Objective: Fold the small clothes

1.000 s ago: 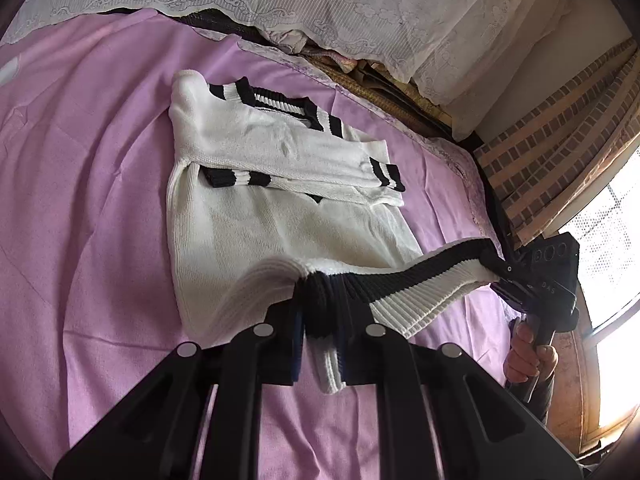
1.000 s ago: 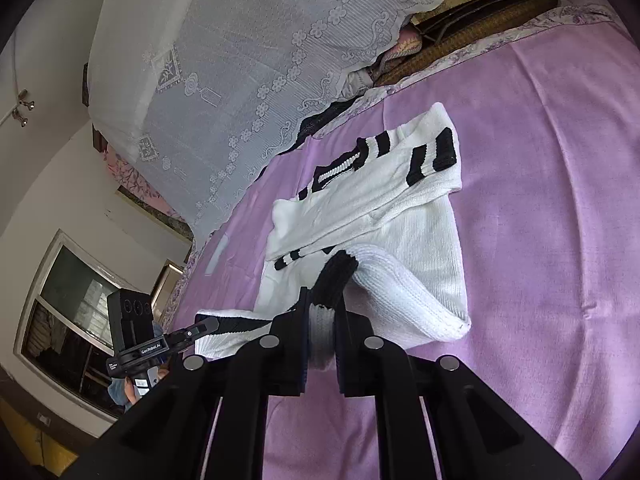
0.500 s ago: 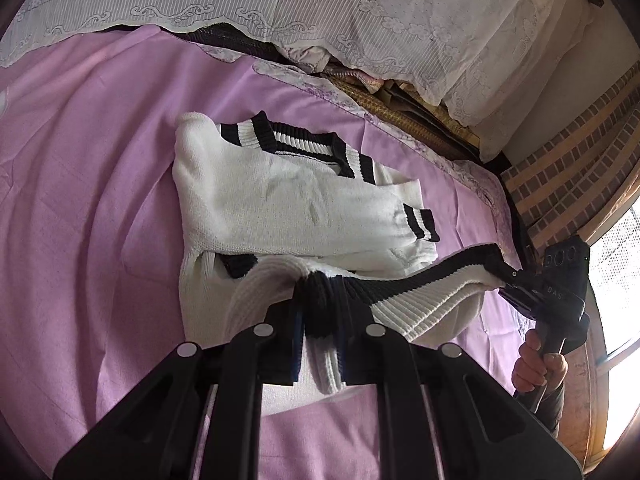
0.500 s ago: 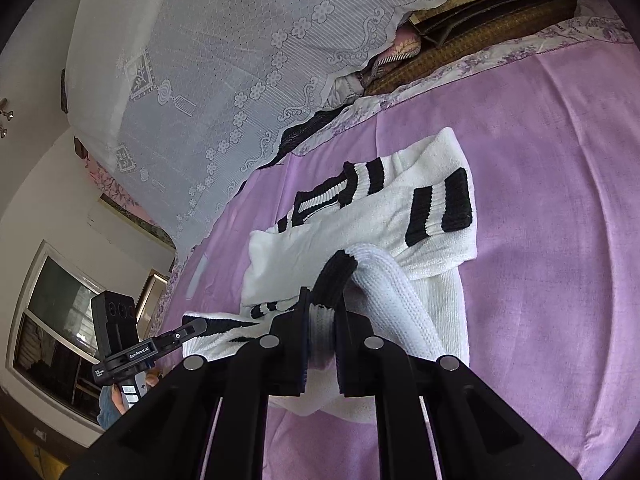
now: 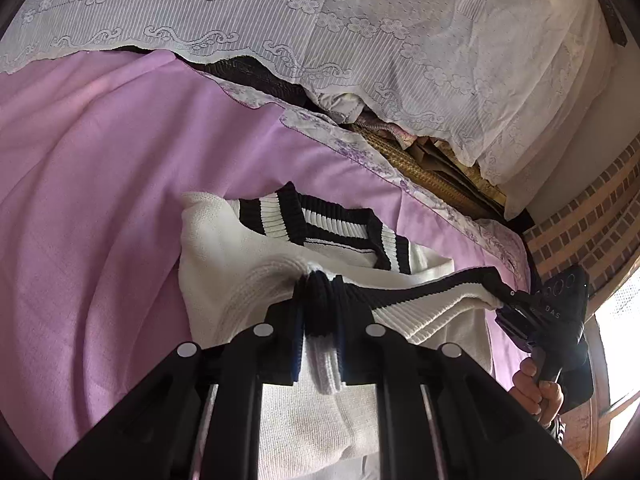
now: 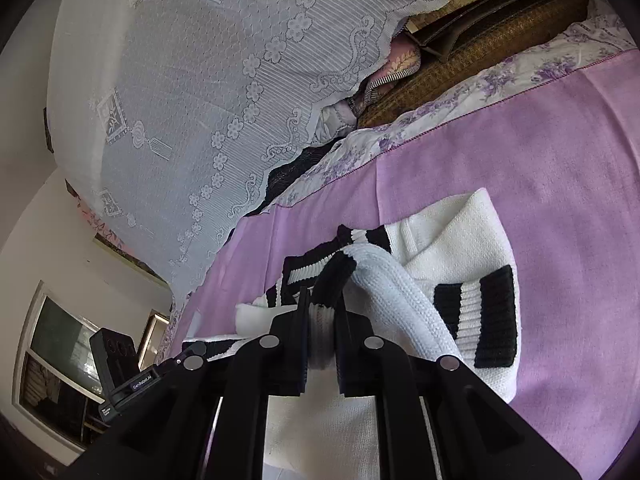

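A white knit sweater (image 5: 224,248) with black-striped collar and cuffs lies on the purple bedsheet (image 5: 88,184). Its black-and-white ribbed hem (image 5: 420,292) is lifted and stretched between the two grippers, over the folded sleeves. My left gripper (image 5: 320,312) is shut on one hem corner. My right gripper (image 6: 322,320) is shut on the other corner; the sweater (image 6: 452,236) and a striped cuff (image 6: 476,312) show beyond it. In the left wrist view the right gripper (image 5: 516,312) appears at the right, held by a hand (image 5: 540,392).
A white lace cover (image 5: 360,40) drapes over piled bedding at the head of the bed. A woven mat and a floral sheet border (image 5: 360,156) lie beneath it. A brick-pattern wall (image 5: 592,232) and window sit at the right. Purple sheet stretches to the left.
Both grippers carried the hem forward over the sweater body toward the collar. The lower part now covers the folded sleeves, and the collar sits much closer to the fingers.
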Action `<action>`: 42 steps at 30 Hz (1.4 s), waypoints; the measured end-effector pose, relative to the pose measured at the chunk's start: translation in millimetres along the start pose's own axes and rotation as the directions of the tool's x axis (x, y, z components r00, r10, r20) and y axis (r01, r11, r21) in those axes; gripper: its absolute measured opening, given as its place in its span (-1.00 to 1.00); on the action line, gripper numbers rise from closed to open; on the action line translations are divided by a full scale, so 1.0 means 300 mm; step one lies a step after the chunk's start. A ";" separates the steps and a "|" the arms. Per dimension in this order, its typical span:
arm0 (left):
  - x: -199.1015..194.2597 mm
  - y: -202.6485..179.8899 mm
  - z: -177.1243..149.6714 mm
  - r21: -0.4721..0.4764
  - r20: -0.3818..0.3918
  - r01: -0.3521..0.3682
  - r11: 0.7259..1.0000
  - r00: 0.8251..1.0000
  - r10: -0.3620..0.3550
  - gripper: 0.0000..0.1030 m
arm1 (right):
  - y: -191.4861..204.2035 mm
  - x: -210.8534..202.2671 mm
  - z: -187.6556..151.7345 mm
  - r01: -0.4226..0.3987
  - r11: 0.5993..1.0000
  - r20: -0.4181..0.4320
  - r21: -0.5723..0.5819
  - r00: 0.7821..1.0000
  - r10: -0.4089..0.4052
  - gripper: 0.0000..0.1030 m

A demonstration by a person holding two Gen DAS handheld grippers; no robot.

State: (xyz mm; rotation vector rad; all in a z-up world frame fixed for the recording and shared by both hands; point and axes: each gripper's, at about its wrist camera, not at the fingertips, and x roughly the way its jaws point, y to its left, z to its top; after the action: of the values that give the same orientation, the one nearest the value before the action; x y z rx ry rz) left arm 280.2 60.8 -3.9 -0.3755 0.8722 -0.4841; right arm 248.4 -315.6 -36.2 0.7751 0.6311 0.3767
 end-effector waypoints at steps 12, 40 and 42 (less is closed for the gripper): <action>0.149 0.132 0.080 -0.124 -0.005 0.007 0.992 1.000 -0.007 -0.70 | -0.090 0.208 0.082 0.037 0.996 0.007 0.084 0.999 -0.038 -0.75; 0.321 0.002 -0.014 0.205 0.028 -0.383 0.901 0.922 0.386 0.67 | -0.040 0.308 0.004 0.114 0.987 -0.035 -0.112 0.992 -0.118 -0.20; 0.323 -0.019 -0.030 0.253 0.060 -0.425 0.869 0.903 0.425 0.67 | -0.059 0.279 0.013 0.160 0.981 0.004 -0.112 0.987 -0.161 -0.23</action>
State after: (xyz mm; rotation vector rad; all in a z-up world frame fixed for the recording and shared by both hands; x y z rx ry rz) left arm 324.8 2.0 -67.7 0.0638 0.8465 -0.1819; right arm 315.7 -284.8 -79.6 0.6117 0.6670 0.2636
